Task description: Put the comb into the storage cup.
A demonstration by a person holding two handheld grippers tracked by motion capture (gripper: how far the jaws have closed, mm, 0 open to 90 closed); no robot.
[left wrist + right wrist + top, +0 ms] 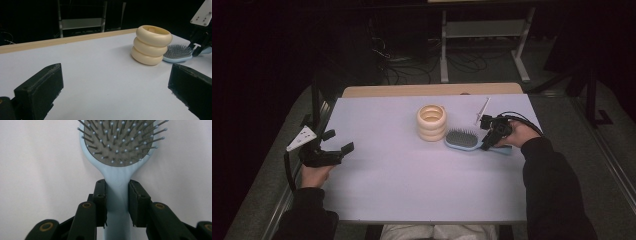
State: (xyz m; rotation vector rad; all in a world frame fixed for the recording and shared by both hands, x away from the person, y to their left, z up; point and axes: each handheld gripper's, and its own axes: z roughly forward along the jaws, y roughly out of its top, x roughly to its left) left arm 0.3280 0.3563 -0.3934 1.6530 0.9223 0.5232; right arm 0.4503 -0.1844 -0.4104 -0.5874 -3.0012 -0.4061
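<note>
Over at the left edge of the surface (412,180), the left tool (338,141) is hovering low with its jaws spread wide and nothing between them. A hand (314,175) is holding it from below, and its grey plate is tilting up on top. Through the left gripper view, that left tool (115,87) is looking across bare white surface (100,65) toward the far side.

Moving toward the middle, a cream ring stack (431,122) is standing upright, three rings high. From the left gripper view the stack (152,45) is sitting just beside the brush head.

Just right of it, the blue brush (464,140) is lying flat, bristles facing up, head nearly touching the stack and handle pointing right.

And at the right, the right tool (488,142) is clamping down on the brush handle, with the right hand (517,134) behind it. The right gripper view is showing it plainly: the right tool (117,202) is pressing both pads against the narrow neck of the brush (117,147), just below the bristle pad, with the brush resting on the surface (37,170).
</note>
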